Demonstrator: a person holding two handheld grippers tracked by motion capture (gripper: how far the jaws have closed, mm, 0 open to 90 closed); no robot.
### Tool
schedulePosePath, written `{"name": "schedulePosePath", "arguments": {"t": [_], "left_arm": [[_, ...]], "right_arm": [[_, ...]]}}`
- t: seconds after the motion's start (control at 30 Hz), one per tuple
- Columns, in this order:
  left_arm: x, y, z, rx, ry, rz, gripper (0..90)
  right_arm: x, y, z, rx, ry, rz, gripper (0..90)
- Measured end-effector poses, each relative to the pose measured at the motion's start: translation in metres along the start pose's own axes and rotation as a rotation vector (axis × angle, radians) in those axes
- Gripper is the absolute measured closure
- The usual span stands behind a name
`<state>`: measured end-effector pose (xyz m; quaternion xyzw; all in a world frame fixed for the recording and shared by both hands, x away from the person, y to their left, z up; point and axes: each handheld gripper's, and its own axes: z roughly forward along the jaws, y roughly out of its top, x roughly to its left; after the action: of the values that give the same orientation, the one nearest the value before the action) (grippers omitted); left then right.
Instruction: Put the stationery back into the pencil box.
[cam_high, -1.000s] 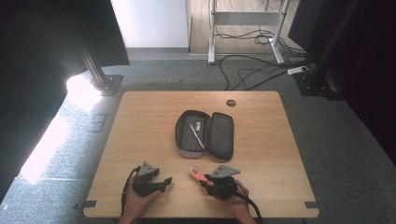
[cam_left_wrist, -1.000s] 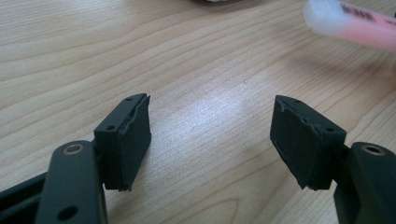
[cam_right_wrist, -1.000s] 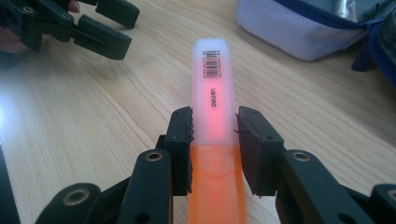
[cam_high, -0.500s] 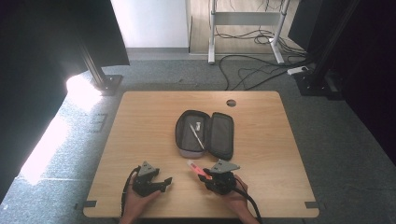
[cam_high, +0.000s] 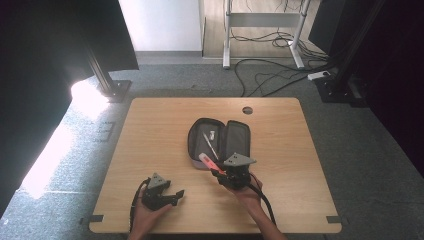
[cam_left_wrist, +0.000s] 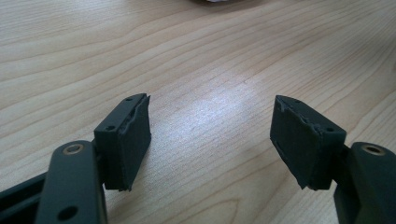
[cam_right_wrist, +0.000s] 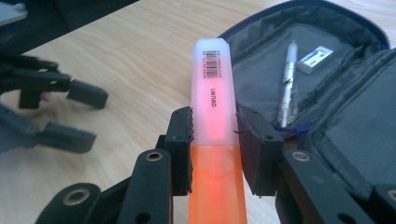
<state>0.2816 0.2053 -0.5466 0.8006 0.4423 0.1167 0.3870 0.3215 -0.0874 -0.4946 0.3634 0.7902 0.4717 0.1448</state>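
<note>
Inside the open pouch (cam_right_wrist: 345, 116) lie a pen (cam_right_wrist: 287, 84) and eraser (cam_right_wrist: 315, 59).

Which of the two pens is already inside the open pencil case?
The silver pen, lying in the pencil case beside a small white eraser. The orange highlighter is clamped in the right gripper.

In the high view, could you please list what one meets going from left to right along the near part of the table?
Left gripper → orange highlighter → right gripper → bare table.
</note>
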Motion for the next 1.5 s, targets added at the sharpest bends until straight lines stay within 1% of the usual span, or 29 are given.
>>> {"name": "schedulePosePath", "arguments": {"t": [0.2, 0.57, 0.67, 0.8, 0.93, 1.23, 1.43, 1.5], "left_arm": [[0.0, 0.0, 0.0, -0.001, 0.001, -0.002, 29.2], [0.0, 0.0, 0.0, -0.001, 0.0, -0.003, 29.2], [0.0, 0.0, 0.0, -0.002, 0.0, -0.001, 29.3], [0.0, 0.0, 0.0, -0.001, 0.0, -0.001, 29.2], [0.0, 0.0, 0.0, -0.001, 0.001, 0.0, 29.2], [0.0, 0.0, 0.0, -0.001, 0.002, 0.001, 29.3], [0.0, 0.0, 0.0, -0.002, 0.001, 0.0, 29.2], [0.0, 0.0, 0.0, -0.001, -0.001, 0.0, 29.2]], "right_arm": [[-0.008, 0.007, 0.012, 0.017, -0.021, 0.007, 65.7], [-0.013, 0.017, 0.027, 0.028, -0.035, 0.021, 65.8], [-0.014, 0.02, 0.032, 0.039, -0.042, 0.02, 65.7], [-0.02, 0.023, 0.041, 0.053, -0.055, 0.03, 65.7], [-0.025, 0.025, 0.048, 0.06, -0.056, 0.048, 65.7], [-0.03, 0.037, 0.064, 0.082, -0.08, 0.052, 65.7], [-0.035, 0.043, 0.079, 0.104, -0.095, 0.074, 65.7], [-0.036, 0.043, 0.084, 0.111, -0.099, 0.072, 65.7]]}}
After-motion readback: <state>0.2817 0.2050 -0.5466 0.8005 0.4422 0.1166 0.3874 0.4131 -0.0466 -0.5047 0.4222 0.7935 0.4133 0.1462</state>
